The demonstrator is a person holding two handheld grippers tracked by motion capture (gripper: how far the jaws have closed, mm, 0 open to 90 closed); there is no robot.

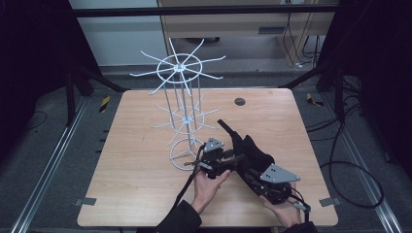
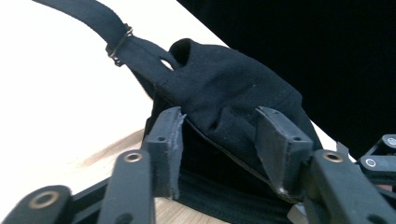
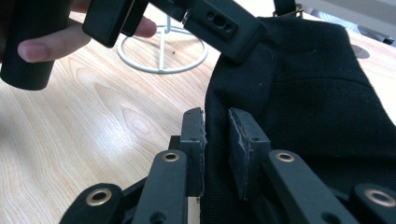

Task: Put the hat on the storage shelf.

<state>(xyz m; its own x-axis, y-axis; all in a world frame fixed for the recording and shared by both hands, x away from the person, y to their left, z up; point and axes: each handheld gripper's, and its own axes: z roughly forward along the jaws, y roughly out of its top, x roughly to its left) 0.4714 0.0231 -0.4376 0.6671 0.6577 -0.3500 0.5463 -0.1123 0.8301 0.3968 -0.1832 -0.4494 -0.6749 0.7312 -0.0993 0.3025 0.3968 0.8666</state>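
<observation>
Black canvas bag [image 1: 252, 158] with a long strap lies in the lower centre of the high view on the pale wooden table [image 1: 136, 170], long axis running upper left to lower right. The right hand-held gripper [image 3: 215, 140] pinches a fold at the near end; the left hand-held gripper [image 2: 219, 140], jaws half spread, straddles the bag's top edge. The white wire rack [image 1: 180, 111] stands just up-left, nearer the left hand, its hooks bare.
</observation>
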